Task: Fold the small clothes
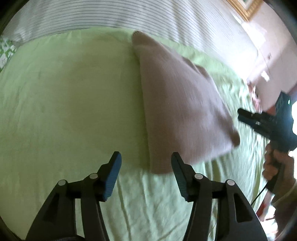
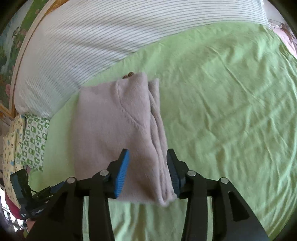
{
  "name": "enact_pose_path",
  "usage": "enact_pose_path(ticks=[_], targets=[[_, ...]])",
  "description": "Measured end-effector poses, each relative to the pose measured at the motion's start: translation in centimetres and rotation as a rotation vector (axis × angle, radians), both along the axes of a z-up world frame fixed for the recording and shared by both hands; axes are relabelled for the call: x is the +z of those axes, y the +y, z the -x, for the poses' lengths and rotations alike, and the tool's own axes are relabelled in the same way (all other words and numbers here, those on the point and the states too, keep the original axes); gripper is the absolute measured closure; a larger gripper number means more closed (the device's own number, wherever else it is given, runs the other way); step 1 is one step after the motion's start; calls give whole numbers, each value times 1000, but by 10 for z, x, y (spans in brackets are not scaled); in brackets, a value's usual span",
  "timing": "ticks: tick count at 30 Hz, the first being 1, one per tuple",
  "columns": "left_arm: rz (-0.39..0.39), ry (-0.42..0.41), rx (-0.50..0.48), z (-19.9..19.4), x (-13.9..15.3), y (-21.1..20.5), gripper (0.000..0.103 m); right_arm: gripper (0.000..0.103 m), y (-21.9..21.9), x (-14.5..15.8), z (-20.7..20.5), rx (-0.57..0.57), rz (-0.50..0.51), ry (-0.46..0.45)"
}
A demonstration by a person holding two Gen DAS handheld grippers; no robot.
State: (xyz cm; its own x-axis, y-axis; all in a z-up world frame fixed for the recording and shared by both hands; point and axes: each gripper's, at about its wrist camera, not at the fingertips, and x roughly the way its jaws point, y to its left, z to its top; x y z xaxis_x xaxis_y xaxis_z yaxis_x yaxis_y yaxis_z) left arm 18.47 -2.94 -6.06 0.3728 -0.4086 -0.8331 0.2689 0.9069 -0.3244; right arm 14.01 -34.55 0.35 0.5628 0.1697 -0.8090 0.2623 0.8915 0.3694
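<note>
A folded mauve fleece garment (image 2: 115, 126) lies flat on the green bed sheet (image 2: 222, 111). My right gripper (image 2: 147, 151) hovers open above its near right corner; the layered folded edge shows between the blue pads (image 2: 121, 174), which do not press on it. In the left wrist view the same garment (image 1: 178, 103) stretches away to the right. My left gripper (image 1: 146, 154) is open over the sheet (image 1: 65, 102), beside the garment's near left corner. The right gripper (image 1: 241, 116), held by a hand (image 1: 272, 163), appears at the right edge.
White striped bedding (image 2: 92, 40) runs along the far side of the sheet. A green-and-white patterned cloth (image 2: 33, 140) and a yellow printed one (image 2: 10, 146) lie at the far left. A gold picture frame (image 1: 245, 9) hangs on the pink wall.
</note>
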Motion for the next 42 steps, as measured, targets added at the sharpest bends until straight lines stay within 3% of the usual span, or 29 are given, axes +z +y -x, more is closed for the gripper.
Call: enact_pose_path(ticks=[8,13,22,25,30,33,35,36,39,42], targets=[[70,22,70,-60,7,-23,33,50,13,-11,-54,15,34,7],[62,39,86,-79,0,-34,32,50,9,-45,-71,28,158,129],[115,73,90,-105,-14,-39,21,50,-13,-45,-60,-8,-16,90],[167,115,115,-113,-25,-36,14,49,-20,-47,-60,-3,-69,77],[250,173,134,-120,-45,-40,13,49,-23,-53,-61,23,-107,66],[265,171,121,-122,-50,-47,19,49,-25,-62,-63,41,-118,77],[294,177,99,-123,-51,-52,37,49,-25,-65,-64,56,-128,84],[295,178,102,-123,-50,-54,38,54,-26,-66,-64,57,-140,86],[291,142,88,-119,-42,-56,52,72,-27,-64,-62,59,-164,72],[323,110,77,-107,-30,-50,59,76,-23,-50,-53,67,-148,36]])
